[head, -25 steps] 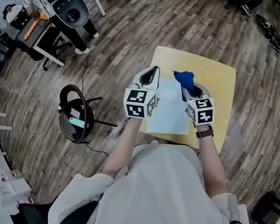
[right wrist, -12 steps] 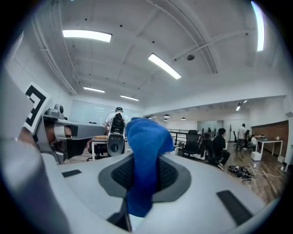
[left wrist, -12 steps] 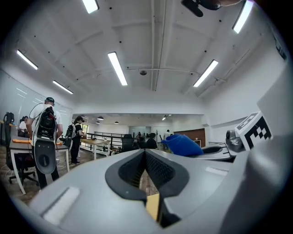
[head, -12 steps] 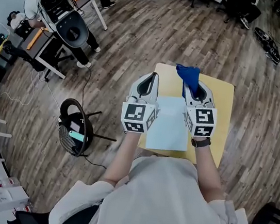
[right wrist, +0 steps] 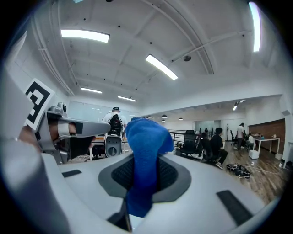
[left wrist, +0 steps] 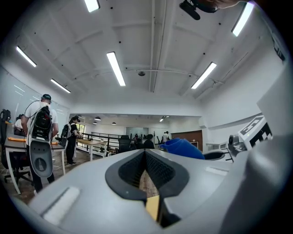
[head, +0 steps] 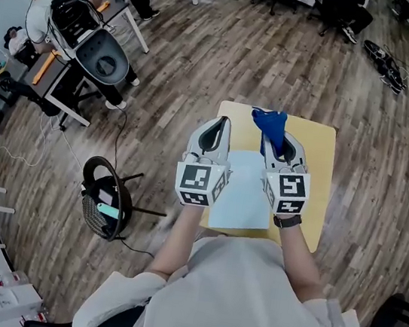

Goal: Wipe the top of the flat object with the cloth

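1. Where the yellow table (head: 318,164) stands in front of us, the flat white object (head: 244,195) lies on its top. In the head view the object sits between our two grippers and its near edge is toward our body.
2. The blue cloth (head: 270,121) is at the far right corner of the flat object, over the far part of the table. In the right gripper view it shows against the room and the ceiling, not pressed onto the flat object.
3. The right gripper (head: 278,138) has its jaws clamped on the cloth. The cloth passes between the ribbed pads and bunches beyond the tips.
4. The left gripper (head: 216,126) has its jaws closed together at the tips, with nothing between them. It is at the flat object's left edge.
5. On the wooden floor (head: 207,45) to the left of the table is a round black frame (head: 106,182). Its mesh part holds a small teal item (head: 108,210), which we cannot identify.
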